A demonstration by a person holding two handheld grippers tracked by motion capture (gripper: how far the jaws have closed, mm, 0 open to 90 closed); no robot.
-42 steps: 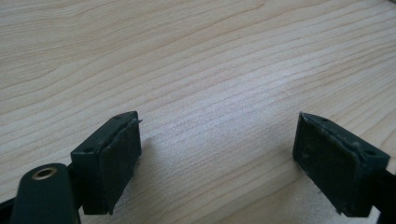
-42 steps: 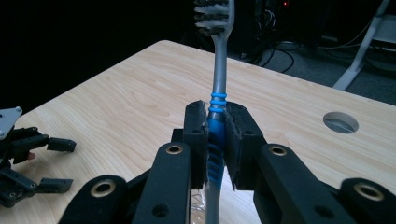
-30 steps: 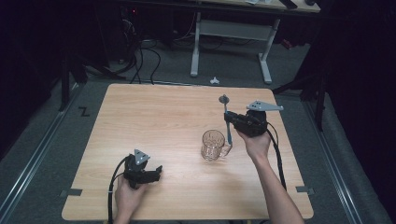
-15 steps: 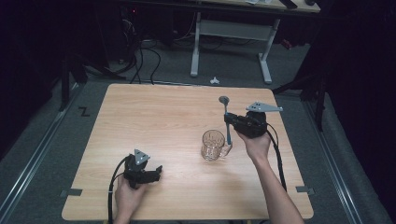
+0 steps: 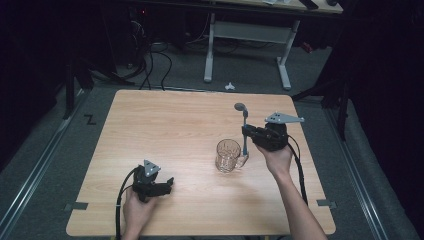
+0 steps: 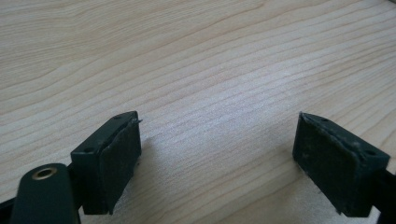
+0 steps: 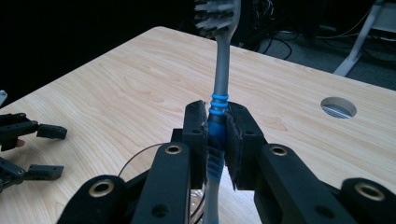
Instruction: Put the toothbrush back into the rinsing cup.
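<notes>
A grey and blue toothbrush (image 5: 244,131) stands upright with its bristle head up, and my right gripper (image 5: 247,134) is shut on its blue handle. Seen from the right gripper view, the toothbrush (image 7: 219,100) rises between the two pads of my right gripper (image 7: 215,140). Its lower end sits by the handle side of a clear glass mug (image 5: 228,156) that stands on the table; whether the tip is inside I cannot tell. My left gripper (image 5: 167,183) rests on the table near the front left, open. In its own view the left gripper (image 6: 217,154) has bare wood between its jaws.
The wooden table (image 5: 165,125) has a round cable hole (image 7: 338,107) in its top. My left gripper's fingers (image 7: 44,151) appear at the left of the right gripper view. Behind the table's far edge stand desk legs (image 5: 210,50) and cables on the floor.
</notes>
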